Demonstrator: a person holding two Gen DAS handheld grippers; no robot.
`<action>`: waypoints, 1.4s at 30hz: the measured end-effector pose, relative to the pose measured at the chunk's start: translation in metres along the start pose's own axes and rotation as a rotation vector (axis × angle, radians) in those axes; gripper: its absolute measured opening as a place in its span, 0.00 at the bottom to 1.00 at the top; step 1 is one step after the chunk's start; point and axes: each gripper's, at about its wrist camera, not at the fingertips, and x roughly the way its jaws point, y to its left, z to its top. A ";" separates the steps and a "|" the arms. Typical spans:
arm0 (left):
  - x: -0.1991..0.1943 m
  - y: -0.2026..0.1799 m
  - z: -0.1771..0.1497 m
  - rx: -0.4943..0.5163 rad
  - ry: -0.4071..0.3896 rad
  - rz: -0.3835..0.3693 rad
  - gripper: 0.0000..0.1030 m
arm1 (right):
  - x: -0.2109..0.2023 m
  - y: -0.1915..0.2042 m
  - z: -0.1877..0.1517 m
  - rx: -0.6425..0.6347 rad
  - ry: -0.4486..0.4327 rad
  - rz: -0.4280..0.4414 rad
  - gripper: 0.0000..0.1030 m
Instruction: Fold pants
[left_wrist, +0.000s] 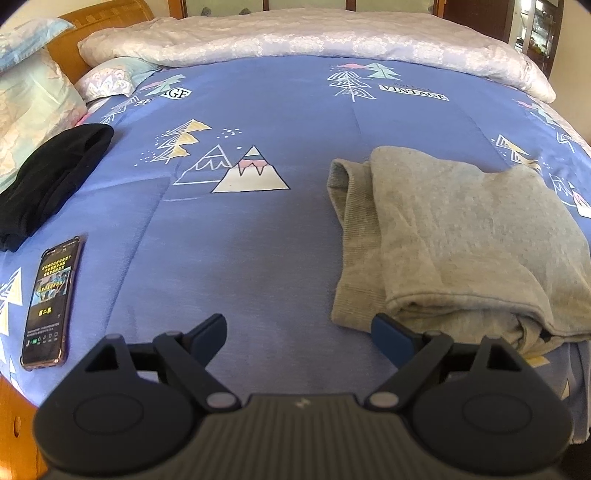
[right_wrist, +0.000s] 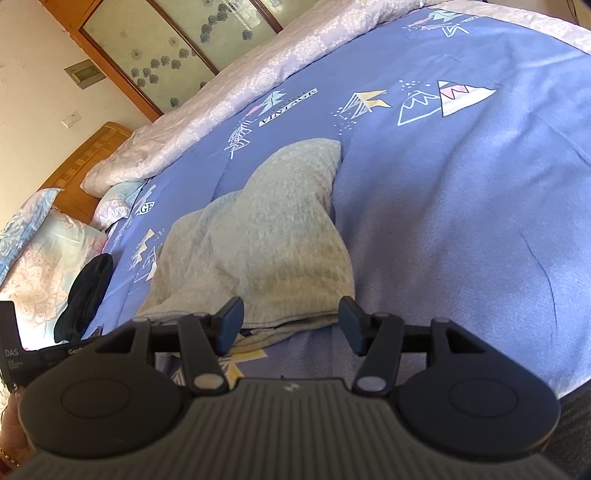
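Both grippers stand off the cloth with nothing between their pads: the left gripper (left_wrist: 299, 334) spreads wide over bare bedspread, its right-side pad just at the near left corner of the grey pants (left_wrist: 458, 236), while the right gripper (right_wrist: 290, 323) sits about half open, its jaws apart and empty, hovering at the near folded edge of the same pants (right_wrist: 266, 236). That garment lies already folded into a compact stack near the front edge of the bed, ribbed cuffs showing at the left side of the pile in the left wrist view. By my judgement the folding is nearly or fully done, and what remains is tidying: press the top layer flat, square the near hem with the layers beneath, and avoid snagging a loose flap when backing away. Around it spreads the blue bedspread (left_wrist: 258, 236) with mountain prints; a phone (left_wrist: 50, 302) and a black garment (left_wrist: 51, 177) rest well apart at the left, pillows beyond
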 end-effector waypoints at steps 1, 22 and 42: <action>0.000 0.002 0.000 -0.005 0.002 -0.005 0.86 | 0.000 0.000 0.000 0.002 0.001 -0.001 0.58; 0.056 -0.005 0.068 -0.019 -0.017 -0.288 1.00 | 0.018 -0.015 0.047 -0.036 -0.060 -0.012 0.65; 0.065 -0.036 0.052 -0.017 -0.072 -0.408 0.43 | 0.099 0.021 0.086 -0.285 0.058 0.149 0.26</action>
